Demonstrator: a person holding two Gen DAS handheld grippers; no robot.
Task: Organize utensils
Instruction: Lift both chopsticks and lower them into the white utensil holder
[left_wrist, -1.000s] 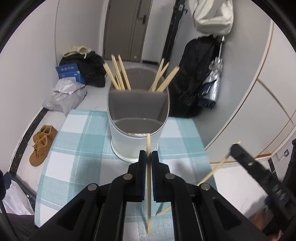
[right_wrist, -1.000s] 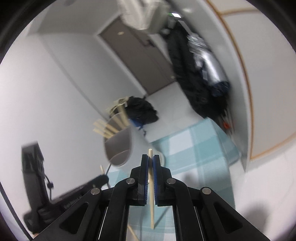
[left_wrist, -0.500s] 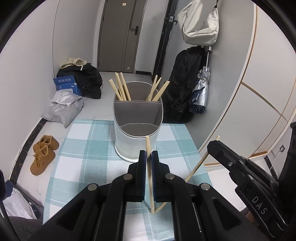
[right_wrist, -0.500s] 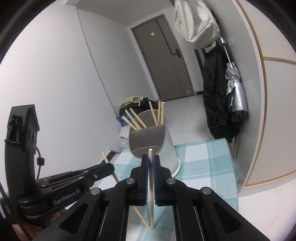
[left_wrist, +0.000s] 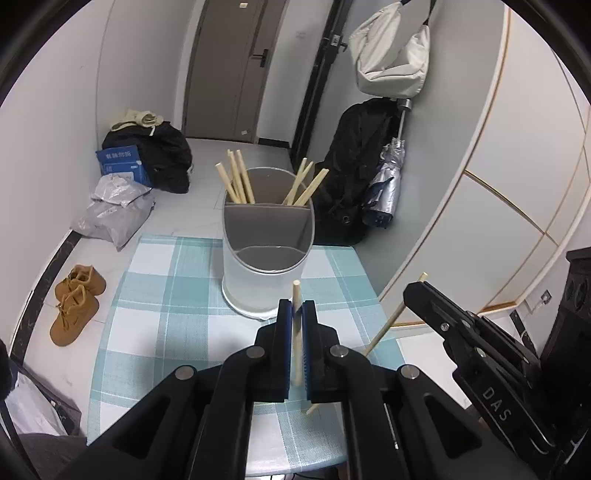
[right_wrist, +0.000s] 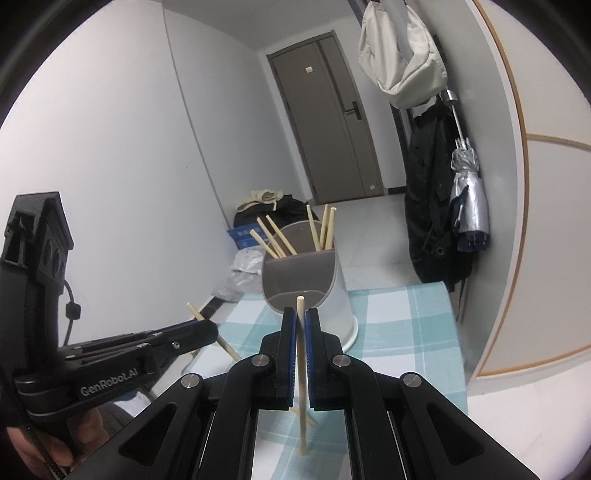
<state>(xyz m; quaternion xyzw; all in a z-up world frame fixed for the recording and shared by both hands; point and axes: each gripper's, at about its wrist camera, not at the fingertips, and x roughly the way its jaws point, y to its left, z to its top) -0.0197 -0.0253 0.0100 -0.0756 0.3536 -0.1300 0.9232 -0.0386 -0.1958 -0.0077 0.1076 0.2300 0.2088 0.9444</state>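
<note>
A white utensil holder (left_wrist: 267, 266) with grey inner dividers stands on the checked tablecloth (left_wrist: 155, 317); several wooden chopsticks lean in its two far compartments. My left gripper (left_wrist: 294, 314) is shut on one upright wooden chopstick (left_wrist: 296, 332), held above the cloth just short of the holder. My right gripper (right_wrist: 302, 321) is shut on another chopstick (right_wrist: 302, 369); the holder (right_wrist: 314, 295) stands just ahead of it. The right gripper (left_wrist: 417, 295) and its slanted chopstick show at the right of the left wrist view. The left gripper (right_wrist: 212, 330) shows at the left of the right wrist view.
The small table's far and right edges (left_wrist: 354, 251) drop to the floor. On the floor lie brown shoes (left_wrist: 74, 306), grey bags (left_wrist: 114, 214), a blue box (left_wrist: 122, 164) and black bags (left_wrist: 354, 177). A curved white wall (left_wrist: 480, 221) is close on the right.
Both grippers have pulled back and risen from the holder, each keeping its chopstick. The right gripper has swung round to face the holder and come closer beside the left.
</note>
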